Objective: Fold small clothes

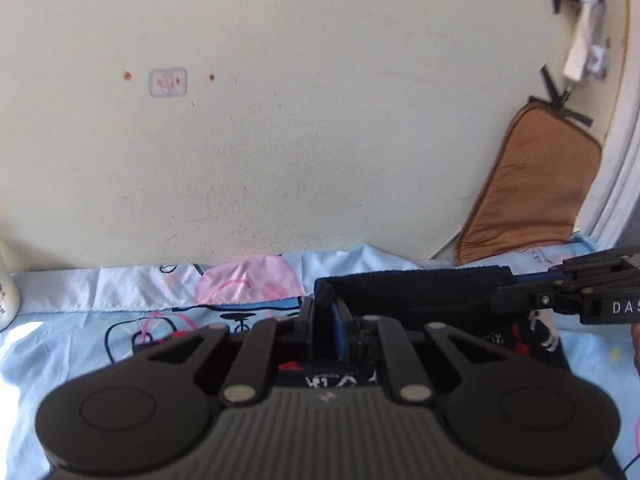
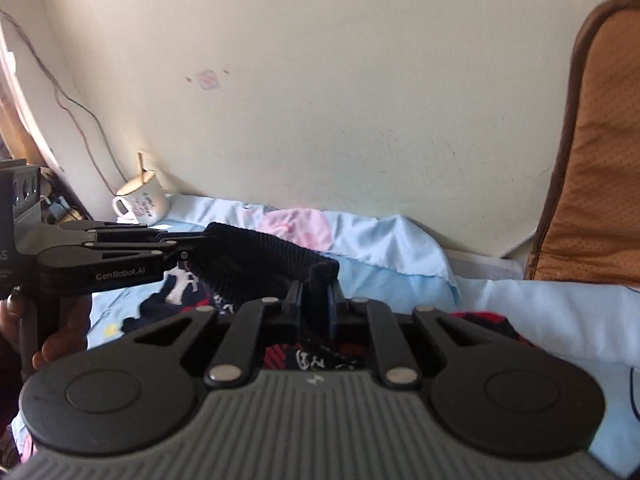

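A small dark navy garment with red and white prints [image 1: 340, 380] hangs over a light blue patterned sheet [image 1: 80, 340]. Its ribbed waistband [image 1: 408, 288] is stretched level between both grippers. My left gripper [image 1: 326, 308] is shut on the band's left end. My right gripper [image 1: 500, 298] comes in from the right and pinches the other end. In the right wrist view my right gripper [image 2: 318, 292] is shut on the waistband [image 2: 260, 256], and my left gripper [image 2: 188, 250] grips its far end. The printed cloth [image 2: 320, 356] droops below, mostly hidden by the gripper bodies.
A brown cushion [image 1: 532, 184] leans on the cream wall at the right. A white mug [image 2: 140, 200] with a wooden lid stands on the sheet at the far left, with a cable on the wall behind it. A person's hand [image 2: 64, 332] holds the left gripper's handle.
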A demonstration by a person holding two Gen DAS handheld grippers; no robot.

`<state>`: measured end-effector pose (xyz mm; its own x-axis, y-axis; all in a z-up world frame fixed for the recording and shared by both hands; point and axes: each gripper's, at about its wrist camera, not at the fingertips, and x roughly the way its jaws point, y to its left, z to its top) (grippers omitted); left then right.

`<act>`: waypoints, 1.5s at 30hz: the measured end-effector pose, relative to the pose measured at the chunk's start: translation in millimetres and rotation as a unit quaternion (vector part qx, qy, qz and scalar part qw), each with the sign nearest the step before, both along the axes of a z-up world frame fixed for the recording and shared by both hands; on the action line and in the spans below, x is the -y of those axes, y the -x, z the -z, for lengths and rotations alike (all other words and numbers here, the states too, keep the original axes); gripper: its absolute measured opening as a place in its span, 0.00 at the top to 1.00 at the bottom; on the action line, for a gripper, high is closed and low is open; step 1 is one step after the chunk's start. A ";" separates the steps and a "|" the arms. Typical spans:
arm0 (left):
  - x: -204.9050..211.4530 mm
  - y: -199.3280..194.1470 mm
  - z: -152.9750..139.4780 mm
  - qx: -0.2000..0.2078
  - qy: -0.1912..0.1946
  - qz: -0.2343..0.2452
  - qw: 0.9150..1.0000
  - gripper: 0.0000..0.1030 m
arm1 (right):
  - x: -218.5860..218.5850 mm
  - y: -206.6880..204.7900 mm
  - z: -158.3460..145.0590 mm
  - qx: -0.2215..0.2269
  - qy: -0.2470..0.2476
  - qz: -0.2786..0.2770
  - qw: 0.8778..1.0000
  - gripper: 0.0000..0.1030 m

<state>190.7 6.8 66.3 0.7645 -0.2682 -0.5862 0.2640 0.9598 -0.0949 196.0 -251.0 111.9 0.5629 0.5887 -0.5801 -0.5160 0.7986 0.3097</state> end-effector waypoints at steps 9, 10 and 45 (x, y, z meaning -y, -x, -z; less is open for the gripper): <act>-12.9 200.9 8.2 0.057 0.028 0.008 0.998 0.91 | 17.4 204.6 7.0 0.063 -0.028 -0.004 0.998 0.86; -9.2 221.4 15.3 0.053 0.021 0.008 0.998 0.91 | 16.5 219.0 15.9 0.064 -0.023 -0.001 0.998 0.86; 13.4 185.2 36.4 0.030 0.085 0.093 0.992 0.59 | 120.1 276.3 102.6 0.026 -0.257 0.337 0.905 0.44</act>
